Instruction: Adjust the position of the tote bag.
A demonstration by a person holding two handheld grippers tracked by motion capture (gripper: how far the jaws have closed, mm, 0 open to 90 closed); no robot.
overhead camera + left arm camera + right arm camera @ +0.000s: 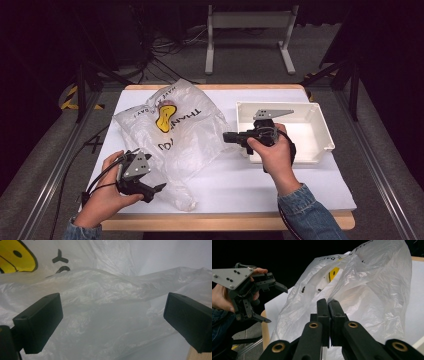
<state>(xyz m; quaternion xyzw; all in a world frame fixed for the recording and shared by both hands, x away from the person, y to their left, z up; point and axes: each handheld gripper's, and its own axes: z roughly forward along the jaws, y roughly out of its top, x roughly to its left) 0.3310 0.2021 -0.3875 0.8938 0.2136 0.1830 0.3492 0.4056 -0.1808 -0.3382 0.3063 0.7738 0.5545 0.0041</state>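
Plastic bag (172, 132) handling: right gripper (328, 305) pinching the film, left gripper (112, 315) spread at the near edge

Bag lies directly ahead of both; right jaws pressed together on a fold; left jaws wide, film between but untouched; best advanced over one layer before closing; white bin (320, 130) behind right gripper

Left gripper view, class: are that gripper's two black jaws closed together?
No, the left gripper has its jaws standing far apart, with the crumpled plastic bag lying beyond the wide gap between them.
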